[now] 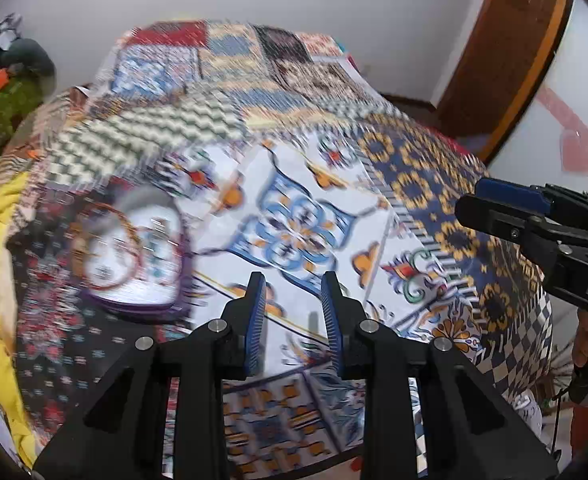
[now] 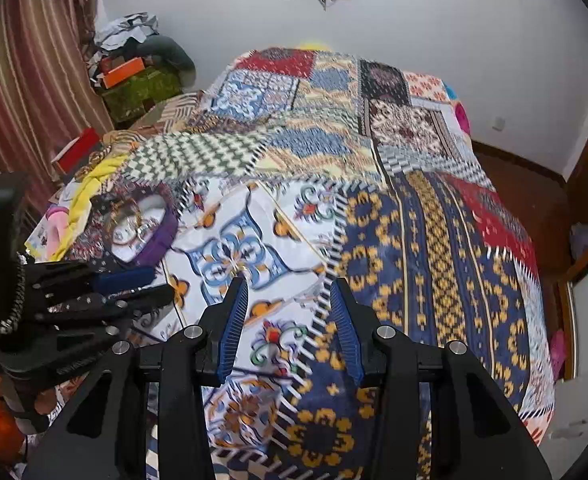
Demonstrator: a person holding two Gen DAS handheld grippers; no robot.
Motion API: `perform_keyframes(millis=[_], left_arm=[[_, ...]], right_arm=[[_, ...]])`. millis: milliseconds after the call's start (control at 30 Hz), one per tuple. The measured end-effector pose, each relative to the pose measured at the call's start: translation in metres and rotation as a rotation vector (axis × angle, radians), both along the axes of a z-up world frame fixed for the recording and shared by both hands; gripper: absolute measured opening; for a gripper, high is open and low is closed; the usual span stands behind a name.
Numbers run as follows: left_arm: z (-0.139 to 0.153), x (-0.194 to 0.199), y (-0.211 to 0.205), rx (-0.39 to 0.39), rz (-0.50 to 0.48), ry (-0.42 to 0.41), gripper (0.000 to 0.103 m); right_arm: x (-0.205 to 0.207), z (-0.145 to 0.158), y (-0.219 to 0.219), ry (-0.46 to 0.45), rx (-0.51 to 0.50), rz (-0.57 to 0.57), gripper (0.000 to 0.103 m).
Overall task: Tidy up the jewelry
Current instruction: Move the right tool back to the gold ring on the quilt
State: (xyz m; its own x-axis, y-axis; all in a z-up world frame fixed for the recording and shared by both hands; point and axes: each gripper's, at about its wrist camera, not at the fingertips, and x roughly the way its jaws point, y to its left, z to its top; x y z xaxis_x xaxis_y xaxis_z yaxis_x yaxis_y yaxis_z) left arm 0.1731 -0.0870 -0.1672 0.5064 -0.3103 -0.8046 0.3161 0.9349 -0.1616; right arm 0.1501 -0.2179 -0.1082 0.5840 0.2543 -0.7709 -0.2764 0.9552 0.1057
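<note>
Purple-rimmed jewelry case (image 1: 133, 256), blurred at centre left, lies open on one patchwork bedspread (image 1: 414, 184); its contents cannot be counted. Left gripper (image 1: 291, 316) and right gripper (image 2: 289, 328) both hover with jaws apart, empty. White wall (image 2: 434, 40) behind; striped curtain (image 2: 33, 60) upper left.

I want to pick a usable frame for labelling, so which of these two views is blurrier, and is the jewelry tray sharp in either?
Left wrist view: heavy motion smear across the quilt and jewelry tray; only the left tongs stay crisp. Right wrist view: milder blur, tray small and soft, contents unreadable. Both show fisheye bending at the edges.
</note>
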Motion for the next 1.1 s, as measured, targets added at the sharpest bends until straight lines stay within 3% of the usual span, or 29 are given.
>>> perform_keyframes(millis=[333,500,567,800,1100], left_arm=[[-0.041,0.009,-0.034,0.025,-0.061,0.101,0.028],[-0.044,0.01,-0.04,0.043,-0.06,0.057,0.027],[-0.045,0.01,-0.041,0.048,-0.058,0.044,0.021],[-0.044,0.015,-0.034,0.038,-0.039,0.042,0.021],[-0.009,0.017,0.001,0.036,0.045,-0.055,0.021]], right_arm=[[-0.006,-0.013,-0.011,0.027,0.003,-0.008,0.039],[-0.004,-0.019,-0.01,0.042,0.001,-0.007,0.039],[-0.003,-0.02,-0.008,0.046,-0.001,-0.004,0.039],[0.005,-0.025,0.003,0.06,-0.017,0.018,0.039],[0.026,-0.031,0.03,0.084,-0.036,0.076,0.039]])
